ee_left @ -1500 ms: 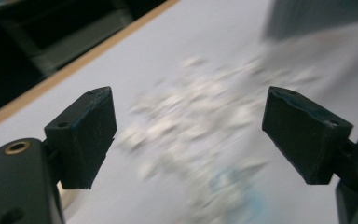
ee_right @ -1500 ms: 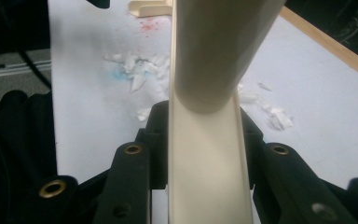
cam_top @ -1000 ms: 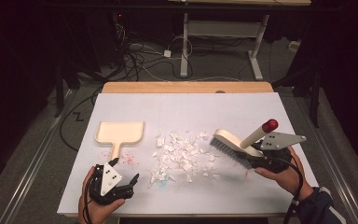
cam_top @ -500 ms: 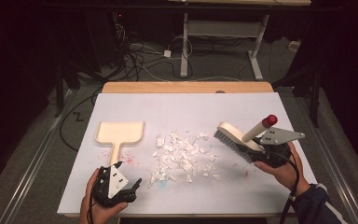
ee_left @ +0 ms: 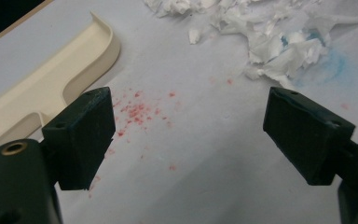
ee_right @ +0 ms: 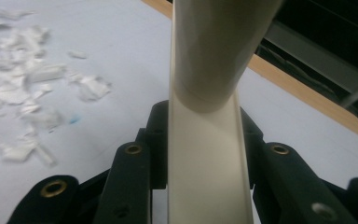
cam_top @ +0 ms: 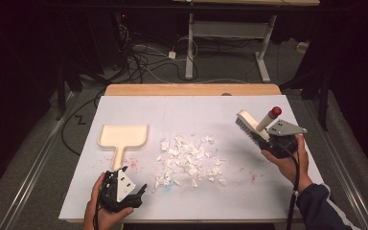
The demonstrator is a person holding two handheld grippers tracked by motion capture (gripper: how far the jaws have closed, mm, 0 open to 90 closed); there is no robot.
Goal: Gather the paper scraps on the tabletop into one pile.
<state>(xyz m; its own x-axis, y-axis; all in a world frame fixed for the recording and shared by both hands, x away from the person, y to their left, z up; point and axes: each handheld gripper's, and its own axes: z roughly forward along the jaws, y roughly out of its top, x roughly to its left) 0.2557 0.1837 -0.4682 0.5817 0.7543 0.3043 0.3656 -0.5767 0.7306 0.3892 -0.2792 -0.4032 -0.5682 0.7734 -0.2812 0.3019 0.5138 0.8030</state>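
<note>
**Brush up, paper waiting**

Brush [cam_top: 251, 127] held in the right claw [cam_top: 279, 139], up off the worktop [cam_top: 196, 110] on the right side. Claw clamped tight on the cream handle, seen close in the right gripper view [ee_right: 209, 154]. Bristles pointing down and left, red tip up and right, so the long way of the brush runs on a slant toward the paper bits [cam_top: 188, 158]. Paper pile in the middle of the worktop, to the left of the brush and a little nearer the person. Bare worktop between bristles and the nearest bits.

Dustpan [cam_top: 123, 136] flat on the left, on the far side of the pile from the brush, open mouth away from the person, handle pointing back toward the left claw [cam_top: 136, 191]. Left claw wide apart, holding nothing, low over the worktop just past the handle end [ee_left: 37, 100]. Red specks between its jaws.

Likely next: down with the brush, then a sweep leftward through the pile. Right hand nearer the brush work, left hand nearer the pan.
</note>
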